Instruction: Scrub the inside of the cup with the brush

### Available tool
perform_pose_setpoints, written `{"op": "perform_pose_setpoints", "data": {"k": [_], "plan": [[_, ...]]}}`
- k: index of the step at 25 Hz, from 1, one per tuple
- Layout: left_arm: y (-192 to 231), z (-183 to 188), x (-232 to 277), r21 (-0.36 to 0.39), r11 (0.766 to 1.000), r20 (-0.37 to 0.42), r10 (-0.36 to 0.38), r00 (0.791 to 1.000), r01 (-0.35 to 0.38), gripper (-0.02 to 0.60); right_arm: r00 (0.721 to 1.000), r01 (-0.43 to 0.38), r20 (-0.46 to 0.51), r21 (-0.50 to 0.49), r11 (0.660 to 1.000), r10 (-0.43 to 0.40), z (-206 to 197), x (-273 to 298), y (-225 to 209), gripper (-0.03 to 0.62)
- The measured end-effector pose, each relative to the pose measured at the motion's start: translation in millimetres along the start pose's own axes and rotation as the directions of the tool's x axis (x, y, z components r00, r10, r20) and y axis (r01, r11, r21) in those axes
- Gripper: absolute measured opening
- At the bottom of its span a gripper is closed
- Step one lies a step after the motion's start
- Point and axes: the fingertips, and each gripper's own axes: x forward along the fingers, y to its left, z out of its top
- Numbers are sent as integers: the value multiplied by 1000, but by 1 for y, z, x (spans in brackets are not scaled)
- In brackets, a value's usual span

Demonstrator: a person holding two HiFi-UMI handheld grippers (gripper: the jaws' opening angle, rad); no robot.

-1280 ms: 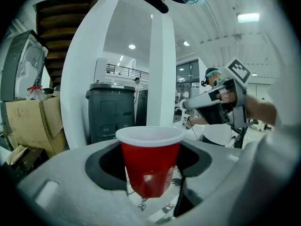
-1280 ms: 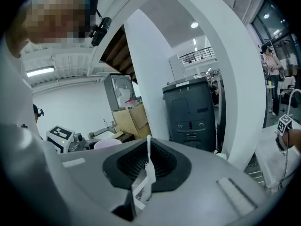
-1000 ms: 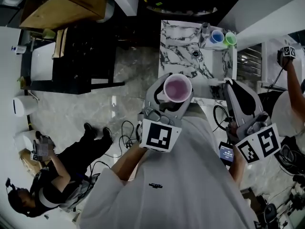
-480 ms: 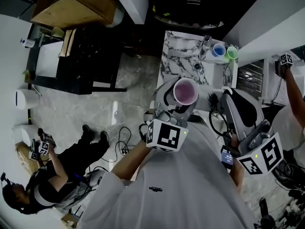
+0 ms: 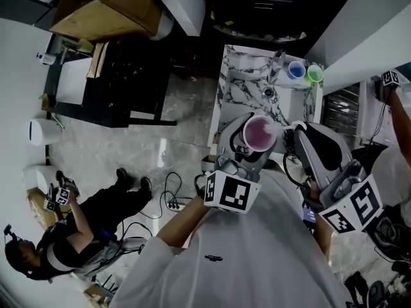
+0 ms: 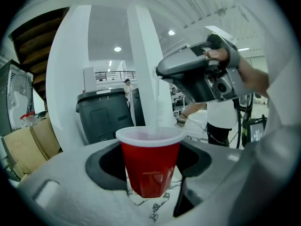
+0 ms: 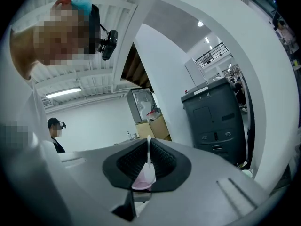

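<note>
**Cup in left jaws, brush in right**

The left gripper (image 6: pixel 148 173) clamps the red cup (image 6: pixel 149 157) by its sides, rim clear above the jaws. The right gripper (image 7: pixel 147 166) is pinched on the thin white brush (image 7: pixel 148 150), close above the cup's mouth.

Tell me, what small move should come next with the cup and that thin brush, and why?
Probably ease the brush down into the cup. The left gripper holds the cup upright with its mouth open; the right gripper, shut on the brush, sits just above and beside the rim, so scrubbing seems not yet begun.
</note>
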Motion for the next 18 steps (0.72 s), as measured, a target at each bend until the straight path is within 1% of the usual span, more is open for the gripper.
{"op": "perform_pose_setpoints", "data": {"k": [6,12,18], "plan": [[-27,1,9,22,999,-18,-48,999,49,298,1000,-18,14,15,1000,18,-4,-9,-8,23],[-41,8,21,38,996,-10,-78,997,79,298,999,-40,34,30,999,39,-1,-14,-14,23],[-43,8,24,33,995,-13,-89,996,89,298,993,-116,16,39,992,116,-5,-7,1,22]]}}
